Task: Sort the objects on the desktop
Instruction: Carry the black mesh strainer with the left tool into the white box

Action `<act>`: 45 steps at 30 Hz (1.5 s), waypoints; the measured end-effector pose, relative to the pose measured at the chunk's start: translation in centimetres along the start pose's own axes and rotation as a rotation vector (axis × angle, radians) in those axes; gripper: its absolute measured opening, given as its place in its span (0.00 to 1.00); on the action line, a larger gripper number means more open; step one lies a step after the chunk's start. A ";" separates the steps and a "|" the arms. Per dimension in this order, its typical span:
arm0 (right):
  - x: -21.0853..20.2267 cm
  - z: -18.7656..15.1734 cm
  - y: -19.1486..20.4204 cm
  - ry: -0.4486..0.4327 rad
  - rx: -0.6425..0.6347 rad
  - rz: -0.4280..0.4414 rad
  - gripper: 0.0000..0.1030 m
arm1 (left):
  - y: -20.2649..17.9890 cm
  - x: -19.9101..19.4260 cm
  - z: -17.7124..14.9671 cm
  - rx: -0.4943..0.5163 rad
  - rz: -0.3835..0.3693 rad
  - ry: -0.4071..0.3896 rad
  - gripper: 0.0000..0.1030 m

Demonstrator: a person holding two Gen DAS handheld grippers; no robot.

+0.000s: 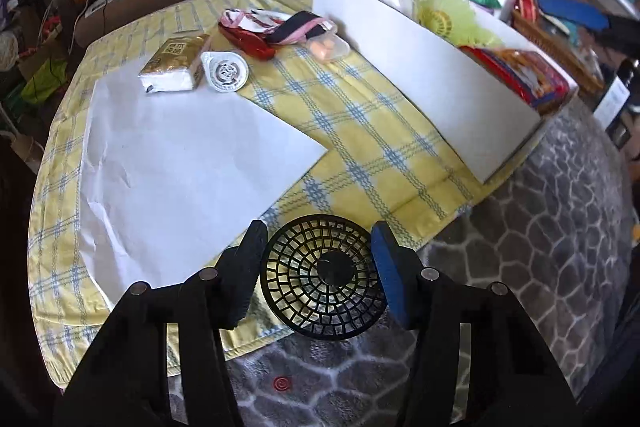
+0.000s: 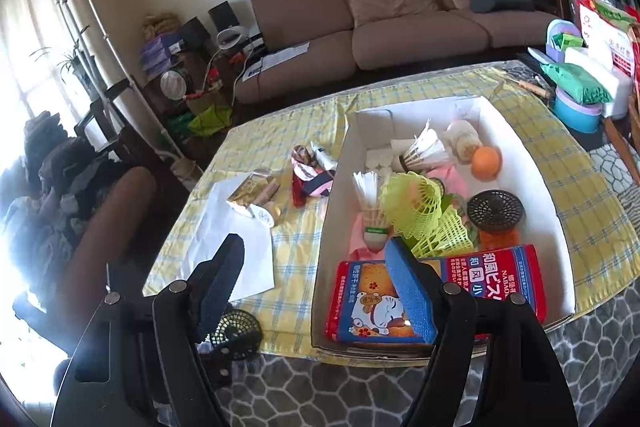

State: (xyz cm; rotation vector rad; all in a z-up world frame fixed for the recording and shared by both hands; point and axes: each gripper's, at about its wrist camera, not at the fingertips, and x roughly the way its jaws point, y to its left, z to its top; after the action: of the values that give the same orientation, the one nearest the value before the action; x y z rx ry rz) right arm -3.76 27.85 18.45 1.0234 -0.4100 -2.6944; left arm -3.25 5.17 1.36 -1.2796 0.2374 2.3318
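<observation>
The surface (image 1: 360, 131), under a yellow checked cloth, runs out at its near edge right below the left gripper (image 1: 320, 267). On the far left sits a big white sheet of paper (image 1: 192, 163) with bare room on it. Behind it lie a tissue pack (image 1: 174, 67), a white round lid (image 1: 224, 71) and a red and pink bundle (image 1: 272, 31). To the right, the long white box (image 1: 440, 79) takes up that side, its wall close to the cloth's edge.

The left gripper's fingers (image 1: 244, 275) stand partly open on either side of a black mesh strainer (image 1: 324, 279) at the cloth's near edge. I cannot tell whether the pads press on its rim. The strainer is round, domed, with a solid hub in the middle.

The right gripper (image 2: 316, 283) hovers over the near end of the box, fingers wide apart and empty. Below it lies a red biscuit pack (image 2: 496, 275), then yellow shuttlecocks (image 2: 416, 203), a second black strainer (image 2: 495, 211) and an orange ball (image 2: 486, 162).
</observation>
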 end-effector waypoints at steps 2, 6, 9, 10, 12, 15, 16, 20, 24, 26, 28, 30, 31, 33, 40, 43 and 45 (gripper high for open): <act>0.0 0.0 -0.3 -0.001 0.005 0.008 0.73 | 0.6 -0.1 0.0 -0.030 -0.022 -0.005 0.38; 0.0 -0.2 0.0 0.003 -0.011 0.020 0.73 | 1.9 -1.1 0.3 -0.087 -0.078 -0.019 0.38; 0.2 -0.5 0.9 0.011 -0.050 0.045 0.73 | 3.0 -1.8 0.4 -0.125 -0.092 -0.035 0.38; 0.3 -0.6 1.3 0.018 -0.067 0.055 0.73 | 3.4 -1.9 0.5 -0.142 -0.109 -0.035 0.38; 0.6 -1.1 2.3 0.030 -0.109 0.055 0.73 | 4.3 -2.2 0.5 -0.178 -0.127 -0.044 0.38; 1.0 -1.5 3.2 0.040 -0.142 0.059 0.73 | 5.5 -2.8 0.7 -0.229 -0.157 -0.055 0.38; 1.0 -1.5 3.3 0.041 -0.144 0.069 0.73 | 5.8 -3.0 0.9 -0.243 -0.170 -0.058 0.38; 0.7 -1.3 3.5 0.030 -0.166 0.086 0.73 | 6.2 -5.2 2.7 -0.276 -0.222 -0.095 0.38; -1.3 0.6 0.7 -0.027 -0.063 0.118 0.70 | 4.4 -7.0 6.4 -0.245 -0.272 -0.137 0.38; -2.3 1.6 -1.6 -0.052 0.024 0.167 0.67 | 2.9 -7.3 8.6 -0.233 -0.321 -0.159 0.38; -2.2 2.2 -4.2 -0.025 0.168 0.304 0.65 | 1.2 -7.6 10.5 -0.214 -0.360 -0.189 0.38; -1.8 2.2 -6.3 -0.020 0.290 0.418 0.63 | -0.5 -7.5 12.2 -0.194 -0.400 -0.207 0.38; -1.4 2.2 -7.4 -0.013 0.362 0.470 0.59 | -1.8 -7.2 13.2 -0.175 -0.425 -0.217 0.38; -0.4 2.1 -9.6 -0.018 0.502 0.585 0.47 | -3.5 -6.7 14.5 -0.146 -0.446 -0.227 0.38; 1.6 3.2 -15.3 -0.018 0.698 0.701 0.28 | -8.9 -2.2 19.5 -0.074 -0.486 -0.201 0.38; 1.4 3.8 -18.3 -0.052 0.743 0.685 0.27 | -11.1 -0.3 21.4 -0.010 -0.503 -0.186 0.38; 1.3 4.3 -20.0 -0.050 0.741 0.619 0.28 | -12.6 1.4 22.4 0.035 -0.492 -0.157 0.39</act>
State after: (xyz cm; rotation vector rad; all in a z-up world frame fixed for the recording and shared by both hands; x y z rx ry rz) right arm -9.92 46.88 14.02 0.7810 -1.5217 -2.0125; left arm -14.67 24.80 13.43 -0.9936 -0.0825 1.9778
